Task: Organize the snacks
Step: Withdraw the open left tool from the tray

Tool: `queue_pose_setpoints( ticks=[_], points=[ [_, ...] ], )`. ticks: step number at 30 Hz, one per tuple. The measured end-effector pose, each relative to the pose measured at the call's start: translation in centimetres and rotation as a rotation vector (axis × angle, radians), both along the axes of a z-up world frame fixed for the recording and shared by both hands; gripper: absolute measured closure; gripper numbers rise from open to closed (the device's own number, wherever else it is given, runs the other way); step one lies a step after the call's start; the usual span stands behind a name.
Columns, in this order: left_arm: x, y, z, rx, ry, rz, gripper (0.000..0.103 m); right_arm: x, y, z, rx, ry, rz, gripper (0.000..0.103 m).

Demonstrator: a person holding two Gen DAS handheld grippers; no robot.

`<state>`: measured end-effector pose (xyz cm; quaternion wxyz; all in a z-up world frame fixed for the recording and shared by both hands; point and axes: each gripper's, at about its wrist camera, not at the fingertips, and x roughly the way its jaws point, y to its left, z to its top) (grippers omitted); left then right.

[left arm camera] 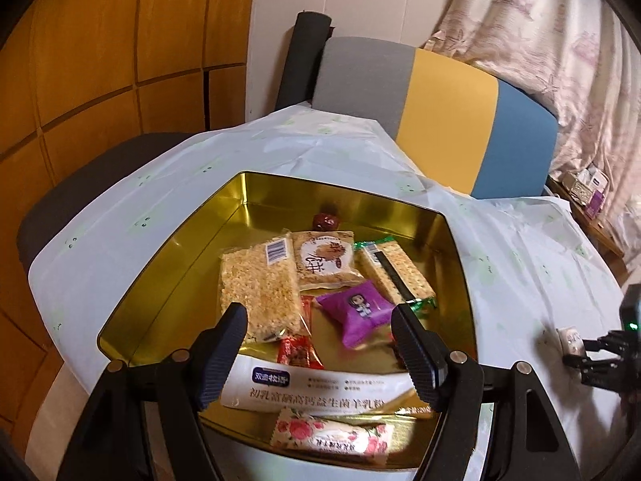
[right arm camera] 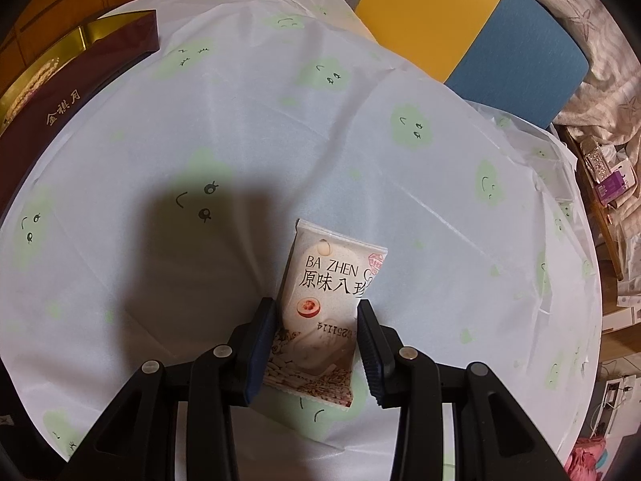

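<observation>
Over tin, left tool tilted down

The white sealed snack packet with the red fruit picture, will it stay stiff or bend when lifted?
The white sealed snack packet probably flexes slightly: its film looks thin and creased. It seems light, a small pouch. The right gripper pinches its sides, so the glossy wrapper might slip.

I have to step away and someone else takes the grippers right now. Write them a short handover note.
Left gripper: open, empty, above the gold tin.
Right gripper: shut on the white Ba Zhen packet, over the tablecloth to the right of the tin.
Done: several snacks lie in the tin, among them a rice cracker pack, a purple packet and a rose-print bar.
Left: put the white packet in the tin. No other loose snack shows.
</observation>
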<state>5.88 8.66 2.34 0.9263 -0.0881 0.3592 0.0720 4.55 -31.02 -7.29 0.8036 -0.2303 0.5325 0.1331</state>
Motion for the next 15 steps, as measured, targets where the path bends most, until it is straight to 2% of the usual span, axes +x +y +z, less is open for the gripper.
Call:
queue_pose_setpoints(
  ticks=[15],
  points=[
    [-1.5, -0.4, 0.4, -0.022, -0.025, -0.041, 0.028, 0.8, -0.3, 0.3, 0.015, 0.027, -0.054, 0.065]
  ],
)
